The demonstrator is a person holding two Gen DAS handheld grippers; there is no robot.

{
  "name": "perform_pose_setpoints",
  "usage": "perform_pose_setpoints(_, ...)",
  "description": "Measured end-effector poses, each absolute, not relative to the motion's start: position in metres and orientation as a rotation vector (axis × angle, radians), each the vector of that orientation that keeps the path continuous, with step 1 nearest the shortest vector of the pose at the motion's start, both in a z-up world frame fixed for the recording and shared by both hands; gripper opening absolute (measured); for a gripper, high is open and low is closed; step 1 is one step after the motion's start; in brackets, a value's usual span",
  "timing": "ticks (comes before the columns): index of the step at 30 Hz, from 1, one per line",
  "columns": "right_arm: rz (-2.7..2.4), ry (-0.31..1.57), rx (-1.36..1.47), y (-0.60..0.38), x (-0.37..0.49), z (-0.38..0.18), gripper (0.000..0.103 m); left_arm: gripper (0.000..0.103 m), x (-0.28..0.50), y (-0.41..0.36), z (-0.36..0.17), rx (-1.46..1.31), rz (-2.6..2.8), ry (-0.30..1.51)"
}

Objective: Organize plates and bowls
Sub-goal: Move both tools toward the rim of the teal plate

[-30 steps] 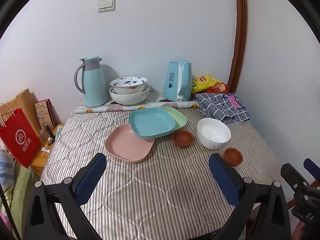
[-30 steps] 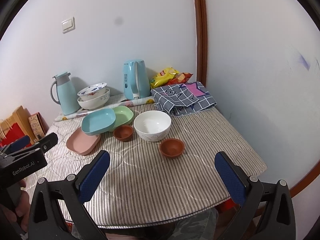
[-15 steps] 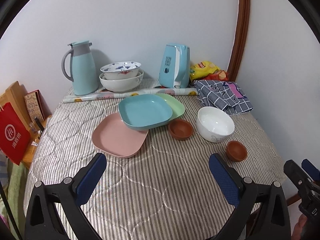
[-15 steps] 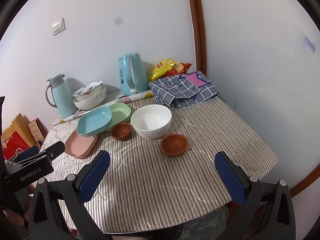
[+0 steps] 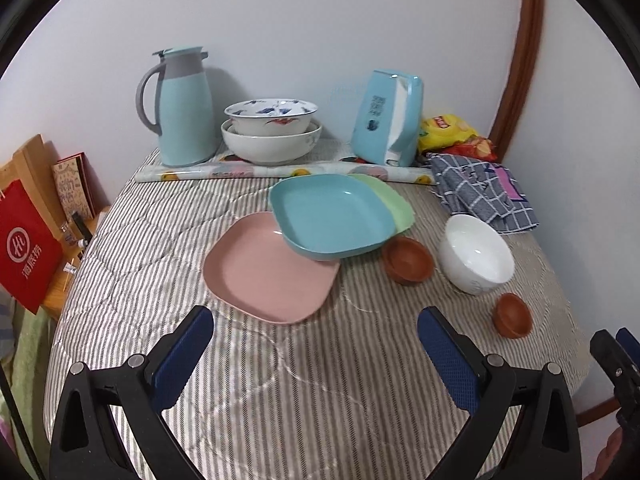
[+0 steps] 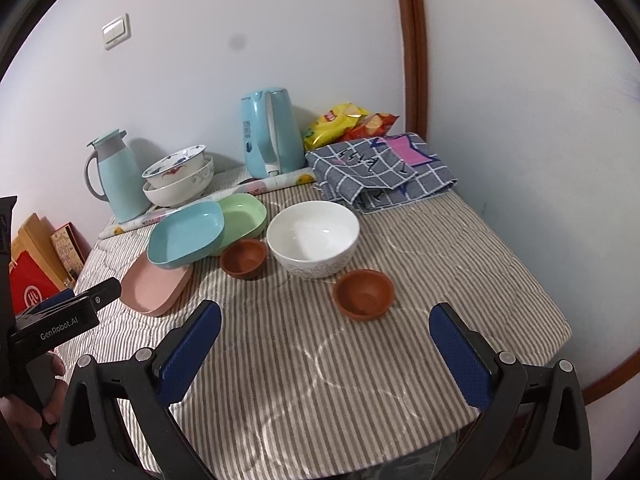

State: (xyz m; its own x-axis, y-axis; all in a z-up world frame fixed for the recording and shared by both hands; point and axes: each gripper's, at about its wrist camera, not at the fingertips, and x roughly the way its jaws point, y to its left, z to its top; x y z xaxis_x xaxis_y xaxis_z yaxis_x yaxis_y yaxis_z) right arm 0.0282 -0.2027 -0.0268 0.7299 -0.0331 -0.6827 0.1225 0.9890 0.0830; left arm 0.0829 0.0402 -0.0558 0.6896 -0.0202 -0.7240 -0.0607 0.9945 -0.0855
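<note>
A pink plate (image 5: 272, 270) lies on the striped table; a blue plate (image 5: 330, 216) rests tilted on it and on a green plate (image 5: 394, 204). Two small brown bowls (image 5: 408, 260) (image 5: 512, 316) and a white bowl (image 5: 476, 254) stand to the right. My left gripper (image 5: 316, 348) is open and empty, just in front of the pink plate. My right gripper (image 6: 326, 342) is open and empty, in front of the near brown bowl (image 6: 364, 294) and the white bowl (image 6: 312, 238). The plates (image 6: 186, 234) lie to its left.
At the back stand a thermos jug (image 5: 182, 108), two stacked large bowls (image 5: 272, 132), a blue kettle (image 5: 388, 116), a rolled sheet (image 5: 280, 170), snack bags (image 5: 452, 134) and a checked cloth (image 5: 480, 192). A red bag (image 5: 26, 248) stands left of the table.
Both grippers have moved forward toward the dishes, which look larger and closer. The left view has dropped toward the pink plate. Nothing on the table has moved.
</note>
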Motion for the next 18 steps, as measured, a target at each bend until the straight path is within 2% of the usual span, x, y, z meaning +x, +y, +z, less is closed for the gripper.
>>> perform_pose_setpoints(4,-0.067,0.756,0.112,-0.193,0.047,-0.027,0.103,0.098,0.099,0.051,-0.059,-0.120,0.021,0.828)
perform_pose_setpoints(18,0.016,0.809,0.049,-0.148,0.120,-0.040,0.098,0.097,0.162,0.082,-0.066,-0.146,0.047,0.857)
